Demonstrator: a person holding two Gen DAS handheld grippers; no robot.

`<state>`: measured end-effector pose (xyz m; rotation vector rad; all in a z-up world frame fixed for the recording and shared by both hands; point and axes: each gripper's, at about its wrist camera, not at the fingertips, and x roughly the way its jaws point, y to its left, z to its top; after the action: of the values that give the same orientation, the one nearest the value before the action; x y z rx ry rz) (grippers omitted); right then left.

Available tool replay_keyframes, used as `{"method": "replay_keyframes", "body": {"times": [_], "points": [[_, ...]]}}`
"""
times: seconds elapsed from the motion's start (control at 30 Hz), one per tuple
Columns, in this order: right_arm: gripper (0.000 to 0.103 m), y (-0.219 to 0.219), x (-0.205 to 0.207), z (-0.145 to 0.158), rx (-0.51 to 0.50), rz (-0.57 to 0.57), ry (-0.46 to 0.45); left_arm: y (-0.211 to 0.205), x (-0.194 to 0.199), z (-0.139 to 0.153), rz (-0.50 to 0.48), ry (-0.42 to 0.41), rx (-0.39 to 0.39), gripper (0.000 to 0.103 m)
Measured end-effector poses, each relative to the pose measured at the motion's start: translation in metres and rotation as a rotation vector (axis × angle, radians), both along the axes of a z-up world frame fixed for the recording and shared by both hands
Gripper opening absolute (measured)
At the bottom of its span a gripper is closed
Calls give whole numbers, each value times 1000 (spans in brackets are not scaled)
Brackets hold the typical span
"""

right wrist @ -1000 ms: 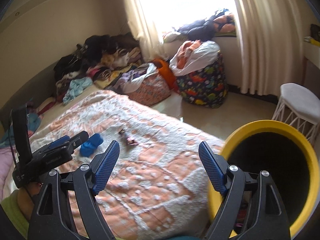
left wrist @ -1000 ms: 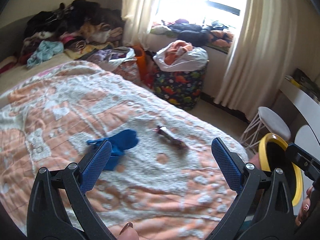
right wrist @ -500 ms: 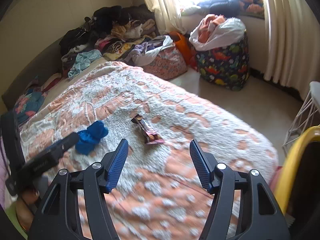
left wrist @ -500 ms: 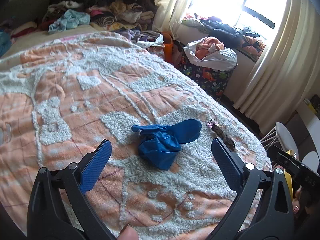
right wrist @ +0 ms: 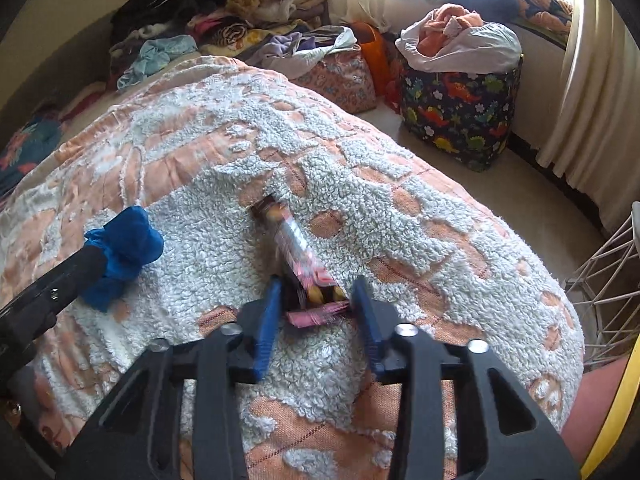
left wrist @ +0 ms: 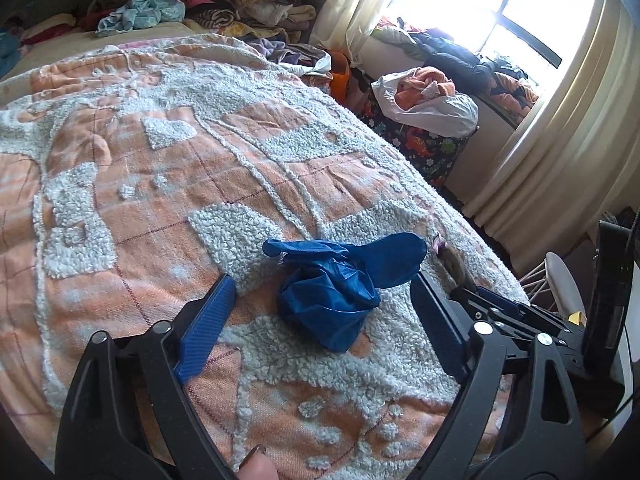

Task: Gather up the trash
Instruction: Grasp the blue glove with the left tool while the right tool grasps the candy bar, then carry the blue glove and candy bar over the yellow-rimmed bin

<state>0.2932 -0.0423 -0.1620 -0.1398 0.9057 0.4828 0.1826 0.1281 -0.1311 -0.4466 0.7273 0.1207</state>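
Observation:
A crumpled blue glove (left wrist: 340, 280) lies on the orange and white blanket (left wrist: 160, 184). My left gripper (left wrist: 320, 312) is open, its fingers on either side of the glove's near end. A pink and brown snack wrapper (right wrist: 296, 248) lies to the right of the glove (right wrist: 120, 252). My right gripper (right wrist: 316, 312) has closed on the wrapper's near end, its blue pads touching both sides. In the left wrist view the wrapper (left wrist: 452, 260) is mostly hidden behind the right gripper's body.
A dinosaur-print laundry bag (right wrist: 460, 108) full of clothes stands on the floor by the curtains. Clothes are piled at the bed's far end (left wrist: 208, 4). A white wire stool (right wrist: 604, 276) and a yellow bin rim (right wrist: 616, 412) are at the right.
Both grippers moved forward and down to the bed. The left now straddles the blue glove. The right narrowed from wide open and closed on the wrapper's end.

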Motion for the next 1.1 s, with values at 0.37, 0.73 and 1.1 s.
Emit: {"method": "replay_keyframes", "body": {"times": [0.37,0.73,1.1], "points": [[25,-50,-40,22,186,-87,28,-8,2,-1,-24,20,14,19],[25,-107,-78,51,249,-169,-21,-38,-2,25,-113,-40,38,13],[25,-163,-97,63,294,-280,-38,-90,-7,55,-244,-97,56,13]]}}
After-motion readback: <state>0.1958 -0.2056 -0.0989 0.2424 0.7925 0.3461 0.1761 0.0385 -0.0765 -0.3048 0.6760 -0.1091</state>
